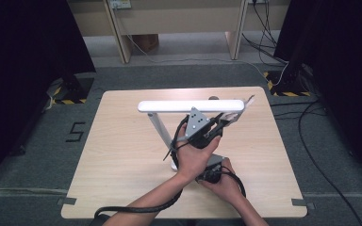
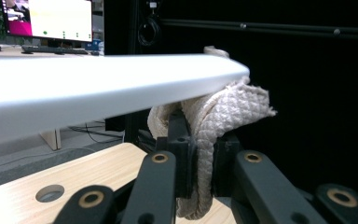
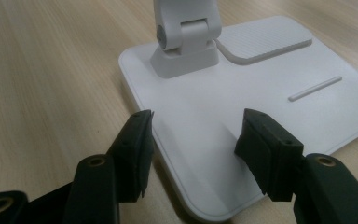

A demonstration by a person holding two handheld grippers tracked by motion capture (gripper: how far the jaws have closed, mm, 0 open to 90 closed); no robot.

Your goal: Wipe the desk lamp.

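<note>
Cloth [image 2: 223,114]: soft quilted rag, limp and light, bunched under the far end of the desk lamp's white light bar [image 1: 191,105]. Left gripper [image 1: 217,128] clenched on it; the fold sits between the pads. Judged best held by a thick fold, since a thin edge would slip. Right gripper [image 3: 193,140] released, jaws straddling the corner of the smooth lamp base [image 3: 270,93], pads not pressing, on the wooden table [image 1: 122,141].

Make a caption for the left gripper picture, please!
Left gripper pinches a cream cloth against the white lamp head.
</note>
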